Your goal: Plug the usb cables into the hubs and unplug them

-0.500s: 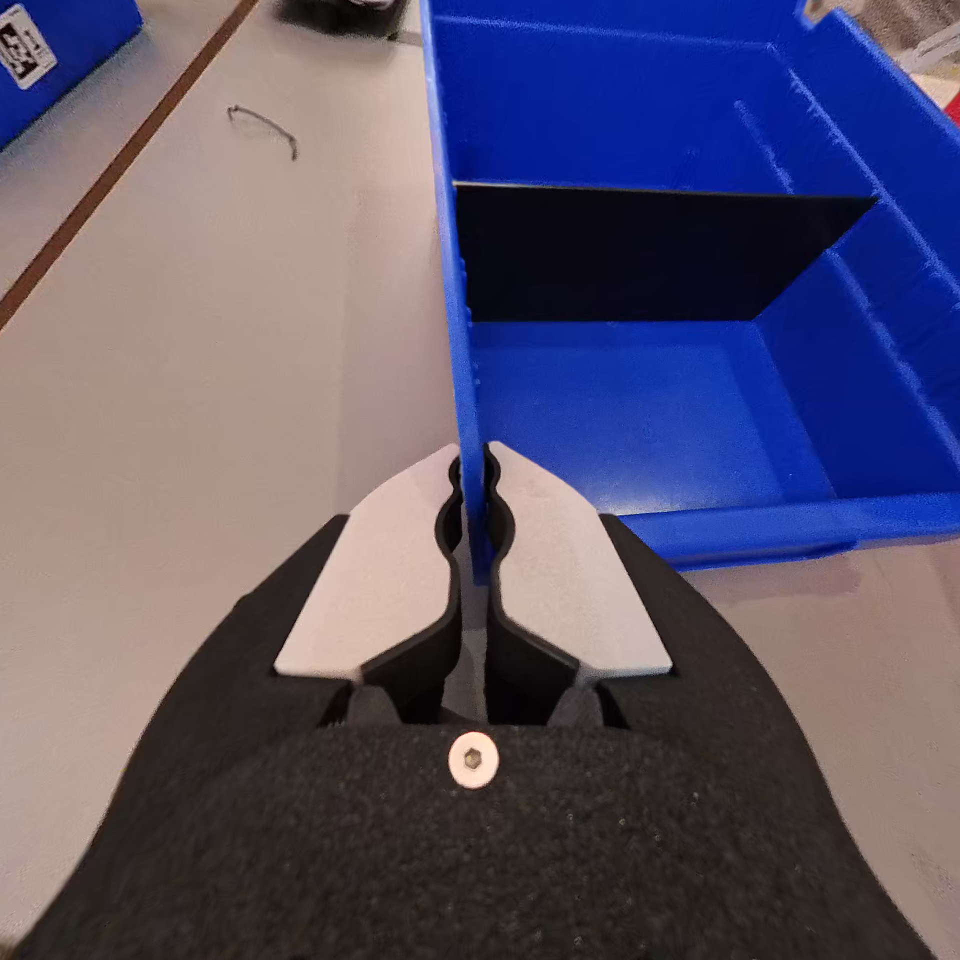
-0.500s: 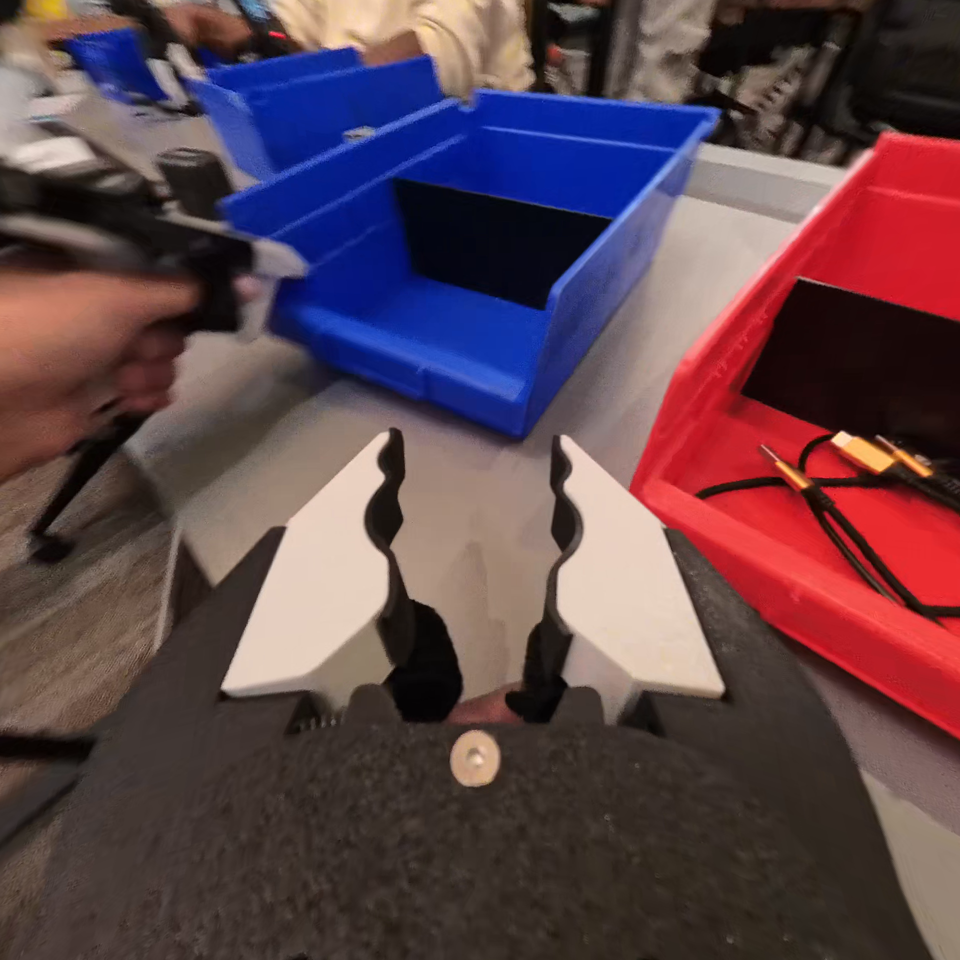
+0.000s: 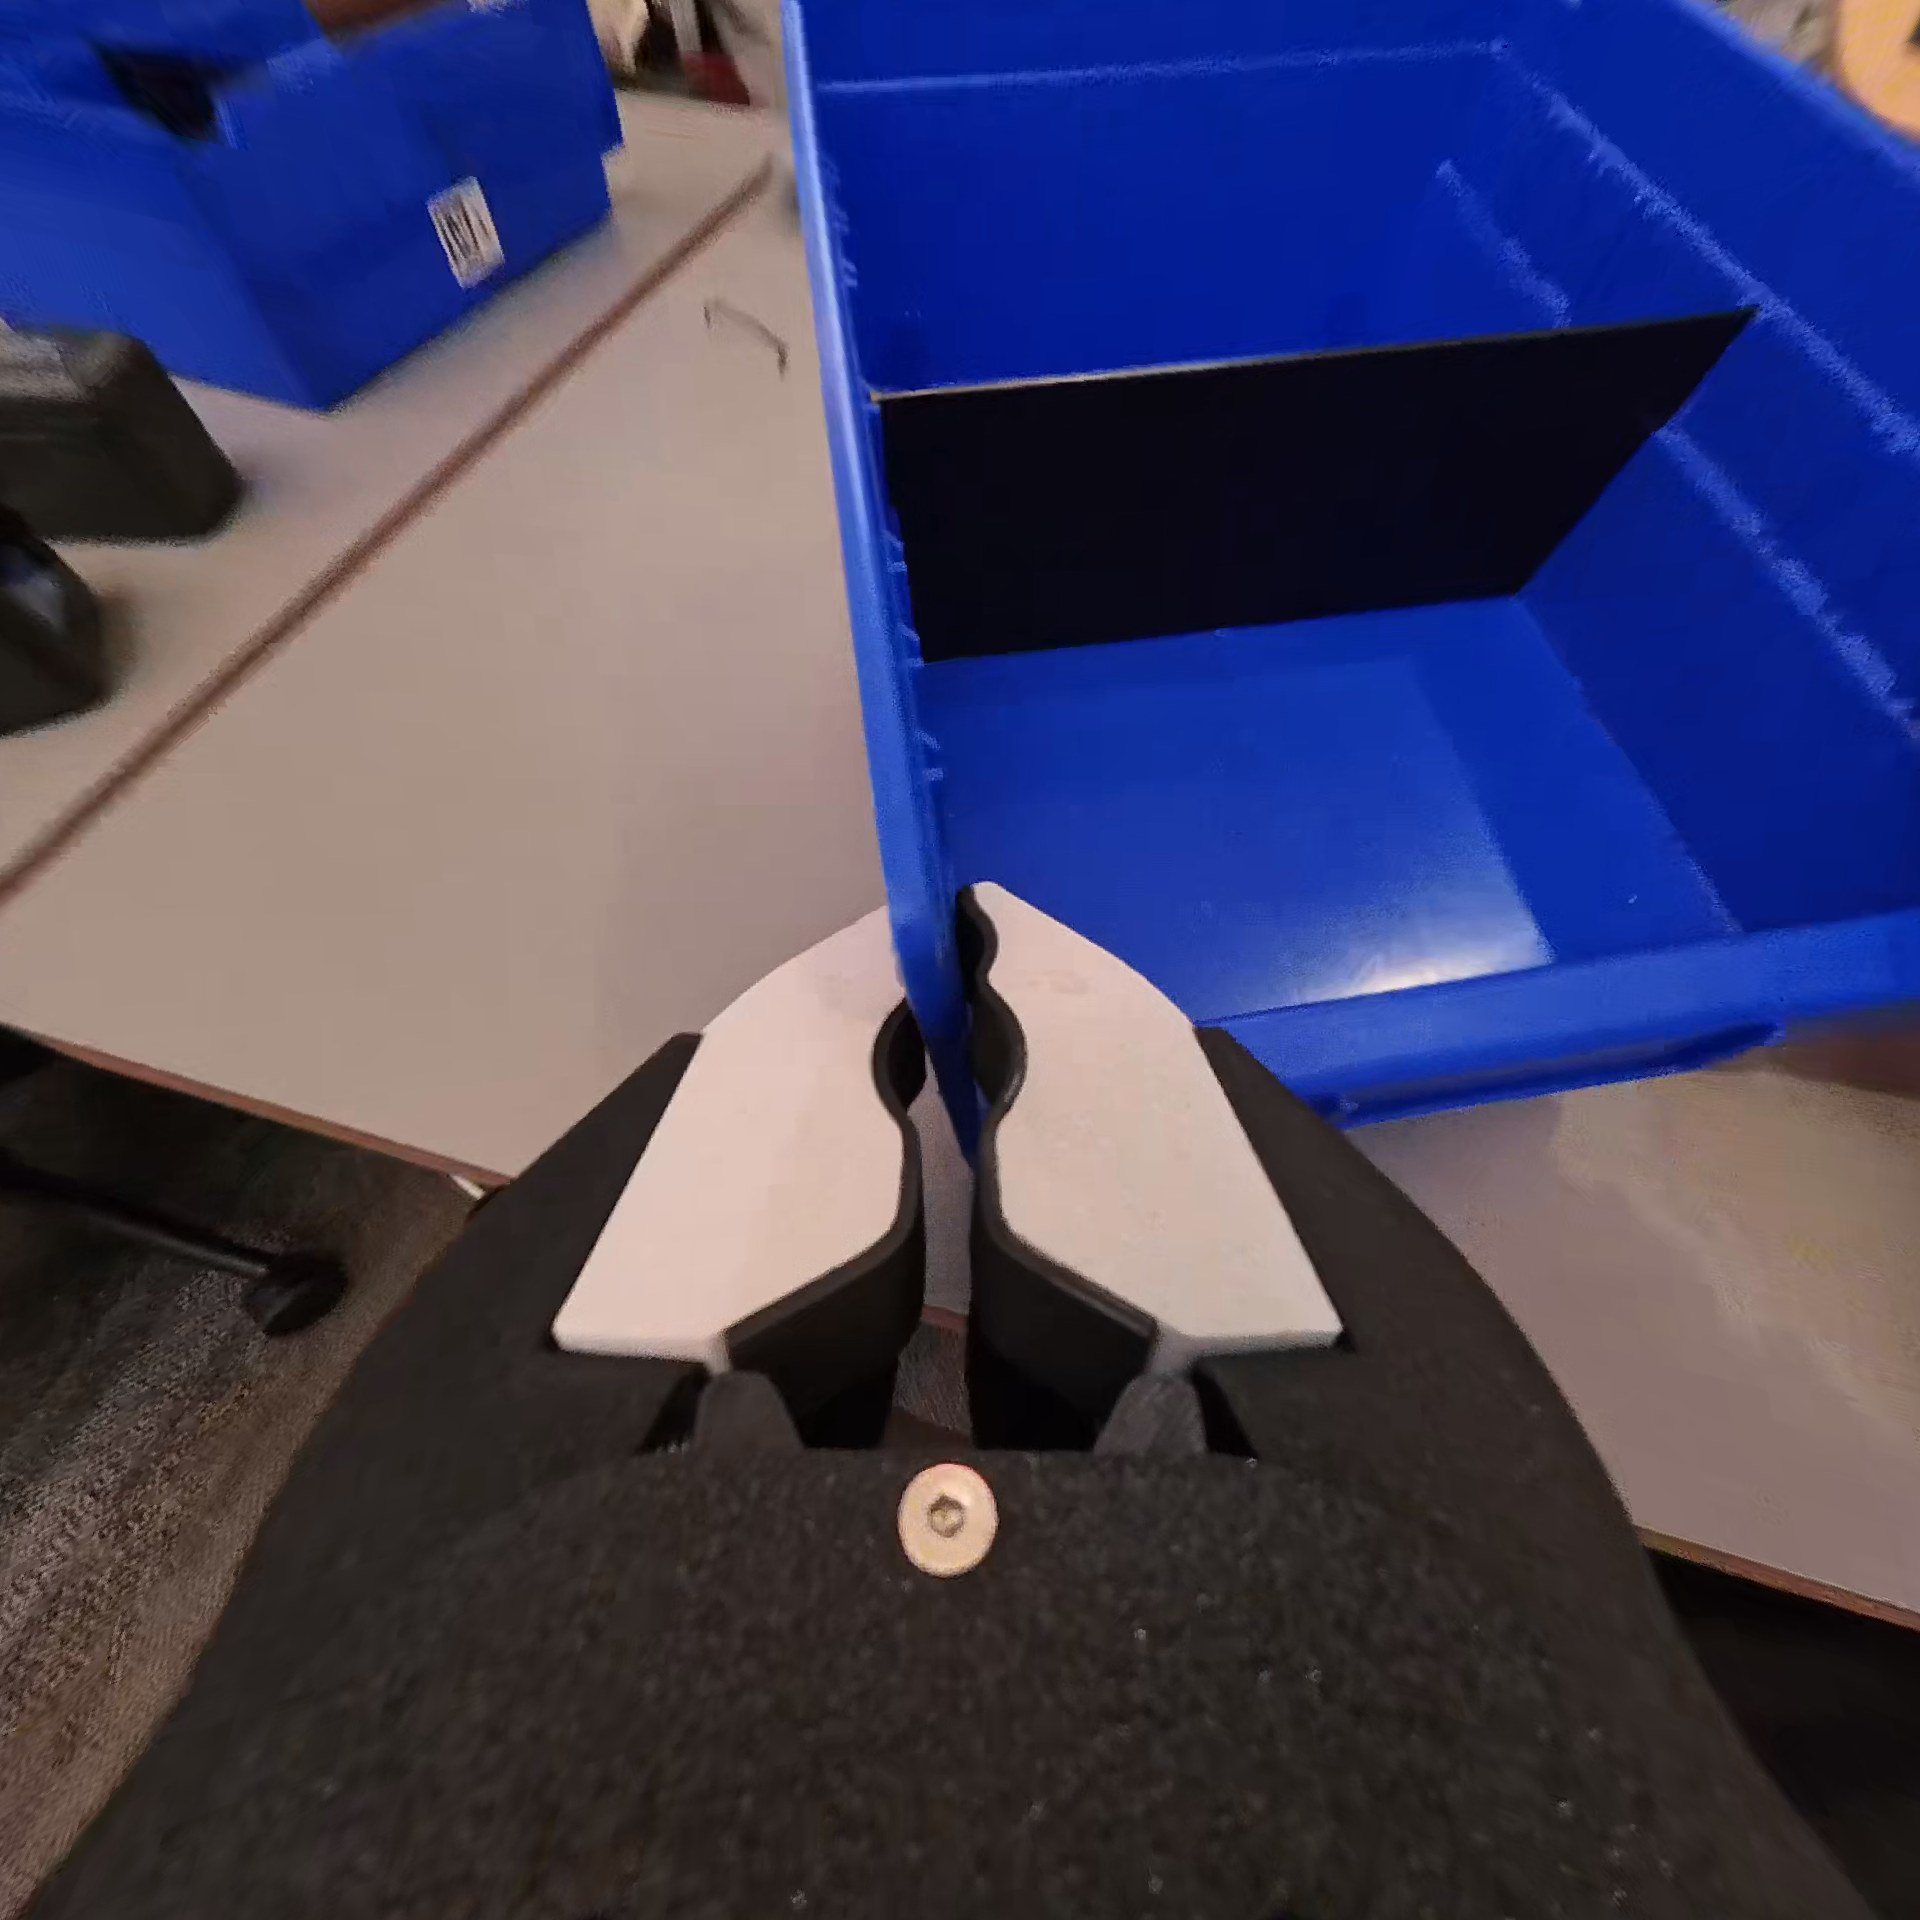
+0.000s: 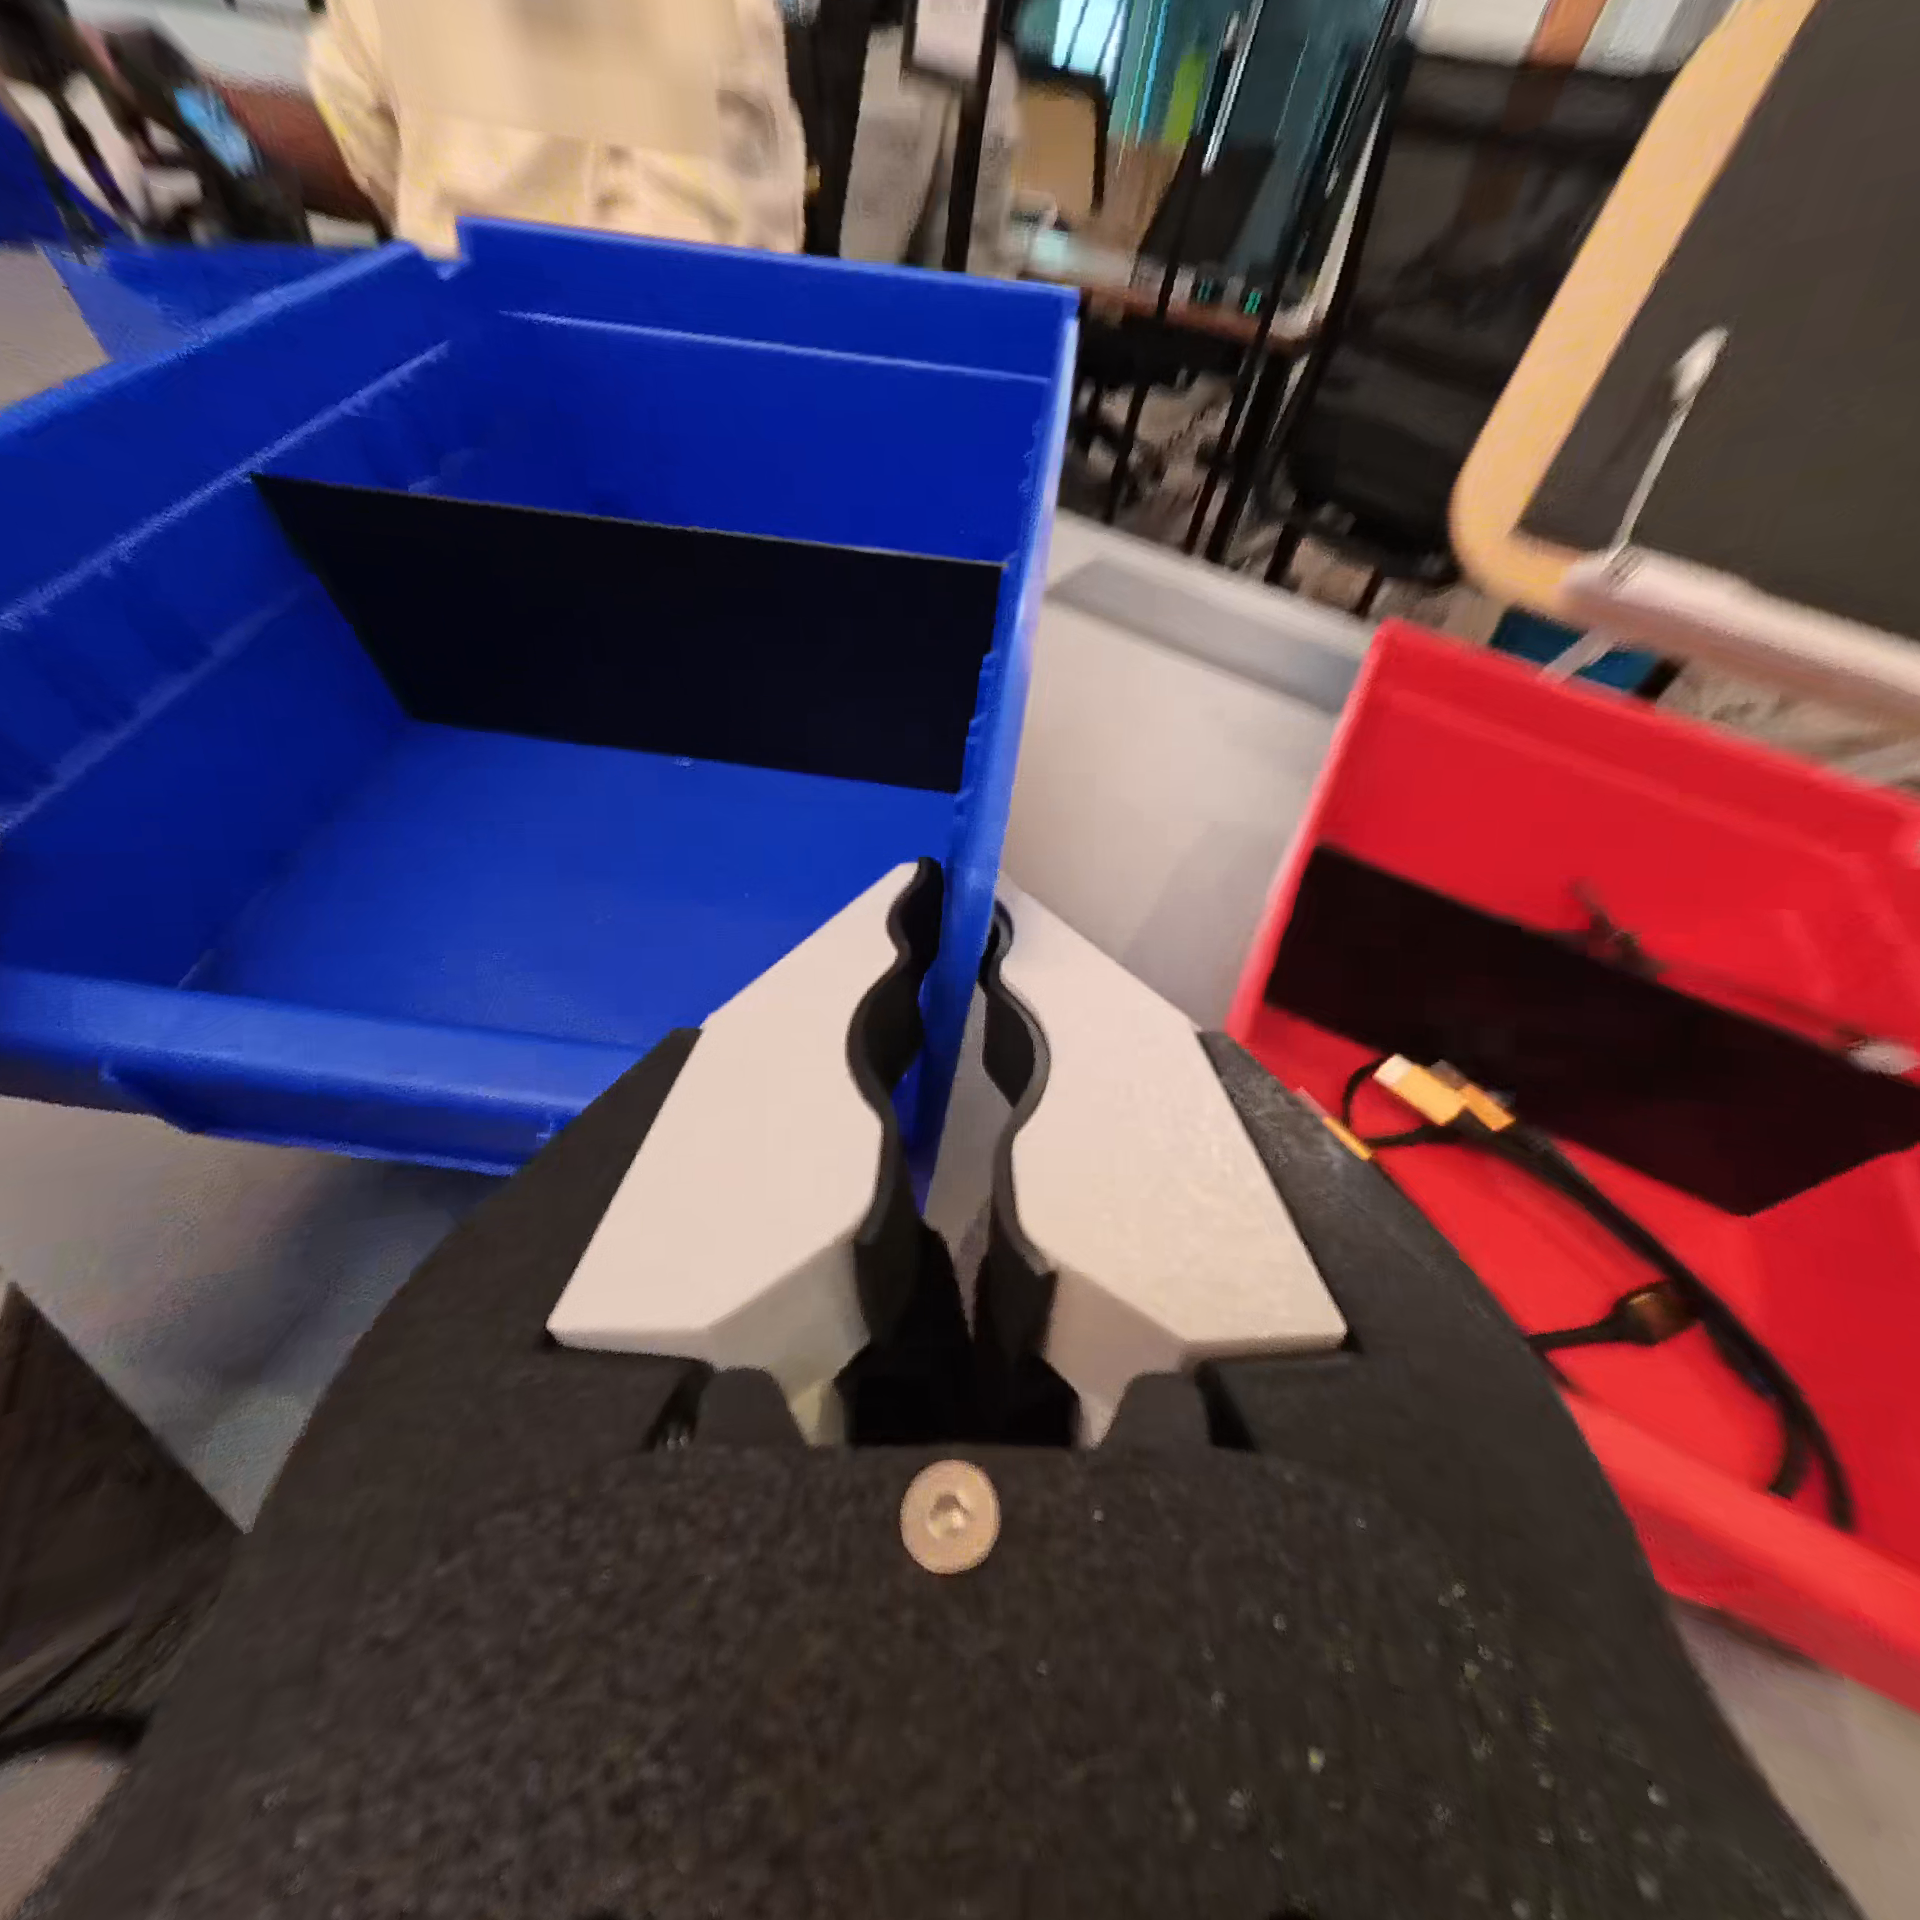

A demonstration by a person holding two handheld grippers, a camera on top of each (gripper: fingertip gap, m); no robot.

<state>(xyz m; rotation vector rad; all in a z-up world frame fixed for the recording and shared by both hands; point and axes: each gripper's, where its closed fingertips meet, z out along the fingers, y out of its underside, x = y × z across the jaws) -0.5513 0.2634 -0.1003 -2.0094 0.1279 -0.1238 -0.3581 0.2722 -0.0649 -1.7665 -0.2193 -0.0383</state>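
A blue plastic bin (image 3: 1299,831) with a black divider (image 3: 1247,499) across its middle sits on the grey table. My left gripper (image 3: 940,935) is shut on the bin's left side wall at its front corner. In the right wrist view the same blue bin (image 4: 499,852) fills the left and middle, and my right gripper (image 4: 961,914) is shut on its right side wall near the front corner. The bin's front compartment is empty. What lies behind the divider is hidden.
A red bin (image 4: 1621,1195) with a black divider and black cables with gold plugs (image 4: 1444,1101) stands right of the blue bin. More blue bins (image 3: 312,208) stand at the far left. The table's front edge (image 3: 312,1117) is close, with carpet below. A person stands behind the table. Some 20 cm of space lies between my two pairs of fingers.
My right gripper moved forward from open in front of the bin and closed on its right wall. The left gripper kept its hold, and the bin now sits nearer the table's front edge.
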